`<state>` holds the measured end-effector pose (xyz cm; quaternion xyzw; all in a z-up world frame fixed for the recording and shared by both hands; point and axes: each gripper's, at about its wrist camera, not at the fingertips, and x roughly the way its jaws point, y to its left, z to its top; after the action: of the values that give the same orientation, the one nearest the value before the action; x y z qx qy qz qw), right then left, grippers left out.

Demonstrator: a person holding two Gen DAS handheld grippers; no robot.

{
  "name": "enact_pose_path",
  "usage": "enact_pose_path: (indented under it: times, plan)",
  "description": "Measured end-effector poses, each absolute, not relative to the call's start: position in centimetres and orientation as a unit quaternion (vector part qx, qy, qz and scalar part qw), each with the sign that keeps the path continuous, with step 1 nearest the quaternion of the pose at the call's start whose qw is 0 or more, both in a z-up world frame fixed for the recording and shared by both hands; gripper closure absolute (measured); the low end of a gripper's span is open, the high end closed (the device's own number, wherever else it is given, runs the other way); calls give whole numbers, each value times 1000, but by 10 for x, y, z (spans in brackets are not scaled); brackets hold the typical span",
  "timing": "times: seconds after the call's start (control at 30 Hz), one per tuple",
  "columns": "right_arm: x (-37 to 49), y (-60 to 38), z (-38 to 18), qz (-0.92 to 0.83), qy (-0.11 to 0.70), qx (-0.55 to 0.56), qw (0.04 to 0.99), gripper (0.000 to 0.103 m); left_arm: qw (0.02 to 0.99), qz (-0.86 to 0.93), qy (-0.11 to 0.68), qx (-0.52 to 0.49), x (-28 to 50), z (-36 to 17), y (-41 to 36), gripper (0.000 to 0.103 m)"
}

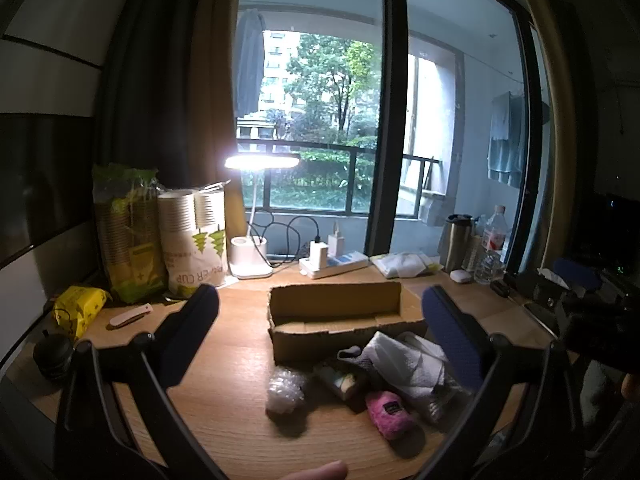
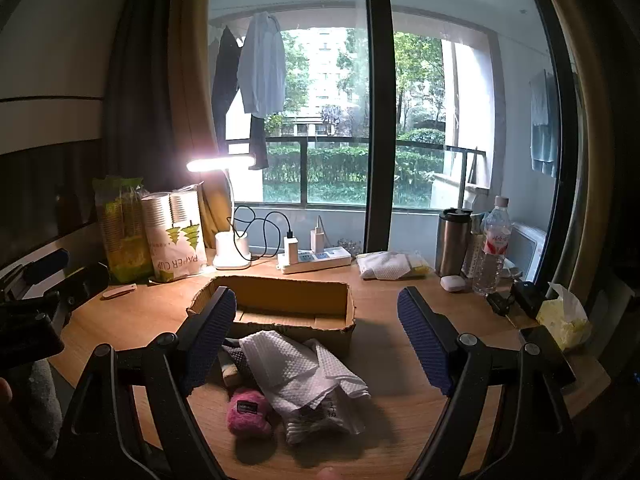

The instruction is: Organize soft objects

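A pile of soft things lies on the wooden desk in front of an open cardboard box [image 1: 336, 304] [image 2: 276, 300]. In it are a pink fuzzy item [image 1: 388, 412] [image 2: 248, 410], a white textured cloth [image 1: 408, 360] [image 2: 288, 364], a bubble-wrap ball [image 1: 286, 392], a sponge [image 1: 344, 380] and a plastic-wrapped pack [image 2: 320, 416]. My left gripper [image 1: 320, 316] hovers open above the pile, nothing between its blue pads [image 1: 188, 336]. My right gripper [image 2: 316, 312] is open too, over the same pile, holding nothing.
At the back stand paper-cup packs [image 1: 188, 240] [image 2: 176, 236], a lit desk lamp [image 1: 248, 260] [image 2: 232, 252], a power strip [image 1: 336, 264] [image 2: 316, 258], a steel mug [image 2: 454, 240], a water bottle [image 2: 494, 248] and tissues [image 2: 564, 316]. A yellow packet [image 1: 80, 308] lies left.
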<state>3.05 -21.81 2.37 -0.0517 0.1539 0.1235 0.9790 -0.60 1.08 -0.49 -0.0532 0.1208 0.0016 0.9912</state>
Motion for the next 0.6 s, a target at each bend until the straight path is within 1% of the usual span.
enact_pose_path:
  times: [0.6]
  plan:
    - [31,-218,23,124,158,-49,978,17,991,1,127,-52,-4,-7,9,1]
